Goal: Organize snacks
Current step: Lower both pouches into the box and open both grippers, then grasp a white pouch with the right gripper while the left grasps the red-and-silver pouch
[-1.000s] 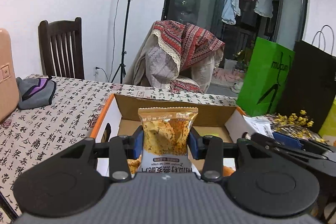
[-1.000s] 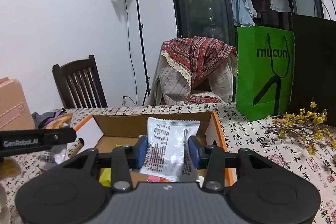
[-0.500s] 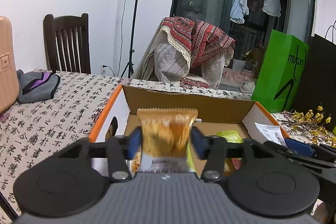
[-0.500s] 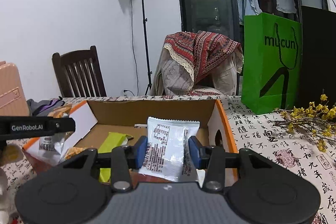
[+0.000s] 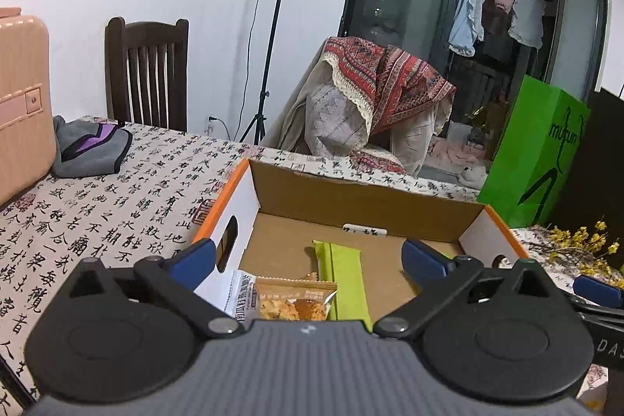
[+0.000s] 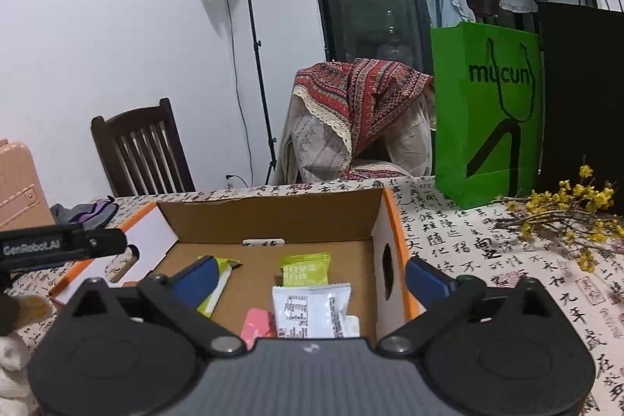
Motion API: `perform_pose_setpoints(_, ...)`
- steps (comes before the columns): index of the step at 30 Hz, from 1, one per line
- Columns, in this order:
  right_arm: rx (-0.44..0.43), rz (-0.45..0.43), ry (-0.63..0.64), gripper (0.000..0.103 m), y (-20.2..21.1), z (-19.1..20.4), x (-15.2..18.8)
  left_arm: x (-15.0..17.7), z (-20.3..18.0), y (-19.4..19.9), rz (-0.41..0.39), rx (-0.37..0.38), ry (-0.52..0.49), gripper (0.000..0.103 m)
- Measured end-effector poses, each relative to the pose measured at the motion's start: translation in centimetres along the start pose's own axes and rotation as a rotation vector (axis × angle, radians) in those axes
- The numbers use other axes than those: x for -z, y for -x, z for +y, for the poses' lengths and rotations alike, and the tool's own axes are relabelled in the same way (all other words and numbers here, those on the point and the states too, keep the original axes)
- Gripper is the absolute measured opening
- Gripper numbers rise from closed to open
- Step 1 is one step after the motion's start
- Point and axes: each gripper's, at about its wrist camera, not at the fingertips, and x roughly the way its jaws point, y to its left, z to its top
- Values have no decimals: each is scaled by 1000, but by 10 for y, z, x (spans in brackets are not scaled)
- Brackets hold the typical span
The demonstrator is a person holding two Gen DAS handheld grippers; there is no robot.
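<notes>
Orange crisp packet (image 5: 293,303) and white printed sachet (image 6: 310,310) are lying in the orange-rimmed cardboard box (image 5: 366,199). Left gripper (image 5: 308,256) & right gripper (image 6: 310,273) jaws are opening, pinching nothing. Green "mucun" paper bag (image 6: 487,112) is standing behind; "GenRobot.AI" is showing on left gripper.

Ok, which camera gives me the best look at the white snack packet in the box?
The right wrist view. The white snack packet lies nearly whole on the cardboard box floor, printed side up, just ahead of the open right hand-held gripper. The left wrist view shows no clear sign of it; a white packet edge there cannot be told as the same one.
</notes>
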Motion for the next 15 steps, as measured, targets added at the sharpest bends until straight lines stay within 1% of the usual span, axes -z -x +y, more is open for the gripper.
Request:
perform_pose_setpoints(3,9,0,3,103,11,2,-5,-2,1,9,14,16,14,103)
perform_pose_setpoints(7,15,23,18,103,23,5,-5,-2,3,20,30,20,20,103)
perform_pose_setpoints(12,38,52,58,103,40,12,1,2,4,39,26,12,-2,103)
perform_pose_setpoints(15,35,70,73,103,50,15,8,6,8,50,29,13,-6,103)
